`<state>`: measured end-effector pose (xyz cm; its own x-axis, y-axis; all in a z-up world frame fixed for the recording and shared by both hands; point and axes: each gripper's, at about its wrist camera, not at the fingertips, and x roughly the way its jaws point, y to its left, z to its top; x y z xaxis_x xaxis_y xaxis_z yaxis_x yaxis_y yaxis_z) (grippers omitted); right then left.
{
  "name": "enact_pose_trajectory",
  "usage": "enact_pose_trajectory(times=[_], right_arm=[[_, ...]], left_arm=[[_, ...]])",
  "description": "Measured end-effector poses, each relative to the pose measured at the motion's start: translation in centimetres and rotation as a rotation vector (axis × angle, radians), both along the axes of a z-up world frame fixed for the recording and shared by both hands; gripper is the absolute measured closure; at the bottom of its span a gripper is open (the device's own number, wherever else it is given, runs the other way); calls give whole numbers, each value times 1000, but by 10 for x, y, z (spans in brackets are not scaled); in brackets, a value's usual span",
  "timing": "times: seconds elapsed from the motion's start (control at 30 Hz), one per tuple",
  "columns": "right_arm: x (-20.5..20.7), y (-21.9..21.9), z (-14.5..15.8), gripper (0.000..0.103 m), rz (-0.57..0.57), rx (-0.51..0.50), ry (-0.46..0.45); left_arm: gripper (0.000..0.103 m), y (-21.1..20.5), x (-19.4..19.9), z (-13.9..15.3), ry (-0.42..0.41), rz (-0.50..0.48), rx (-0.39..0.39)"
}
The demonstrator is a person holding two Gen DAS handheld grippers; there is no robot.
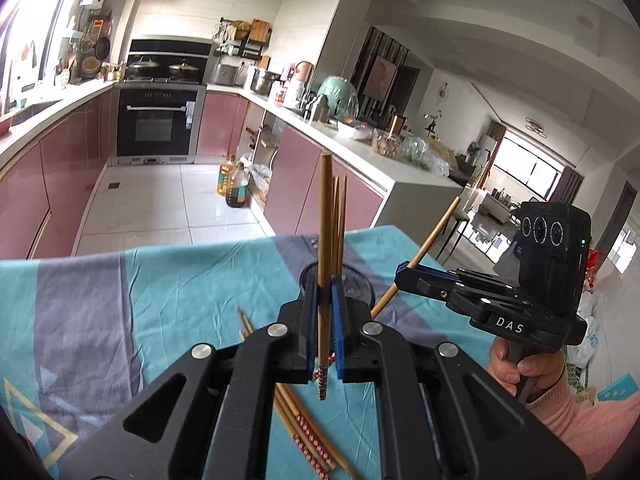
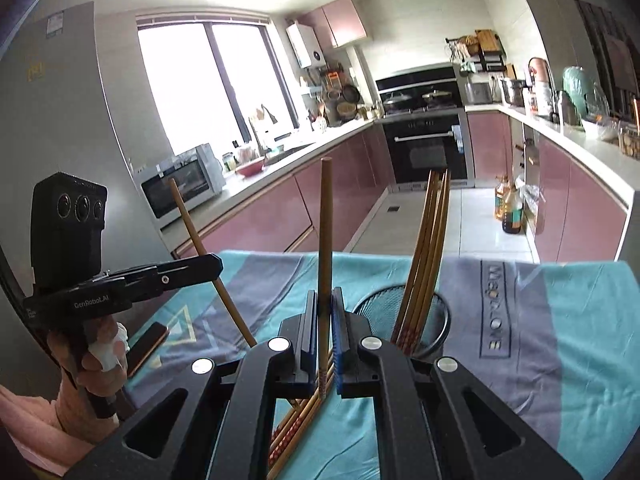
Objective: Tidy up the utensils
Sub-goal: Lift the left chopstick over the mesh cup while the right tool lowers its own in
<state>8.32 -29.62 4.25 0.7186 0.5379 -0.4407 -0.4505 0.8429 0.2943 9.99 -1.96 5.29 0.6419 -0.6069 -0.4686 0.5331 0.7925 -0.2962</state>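
Both tongs, left tongs (image 1: 323, 312) and right tongs (image 2: 325, 312), were pinching one chopstick (image 1: 325, 240) each, lifted above the table (image 1: 180, 280). I judged I was carrying them; next, tips must drop into the mesh holder (image 2: 442, 312) just beyond my right tongs.

Place: home kitchen
Evidence: built-in oven (image 1: 157, 126) under a stove with lidded pans (image 1: 162, 67), pink cabinets (image 2: 256, 216), microwave (image 2: 182, 184) (by the window), living room (image 1: 516, 176) beyond

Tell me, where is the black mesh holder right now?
The black mesh holder stands on the tablecloth, right of centre in the right wrist view, with several chopsticks upright inside.
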Motion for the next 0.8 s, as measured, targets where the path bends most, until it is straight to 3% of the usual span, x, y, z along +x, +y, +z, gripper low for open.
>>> enact_pose_trajectory(times=[0.47, 0.8], right_arm=[[8, -18, 50, 97, -49, -14, -139], [26, -25, 46, 97, -83, -30, -139]], left_arm=[[96, -29, 13, 52, -117, -15, -10], [96, -51, 28, 63, -143, 7, 23]])
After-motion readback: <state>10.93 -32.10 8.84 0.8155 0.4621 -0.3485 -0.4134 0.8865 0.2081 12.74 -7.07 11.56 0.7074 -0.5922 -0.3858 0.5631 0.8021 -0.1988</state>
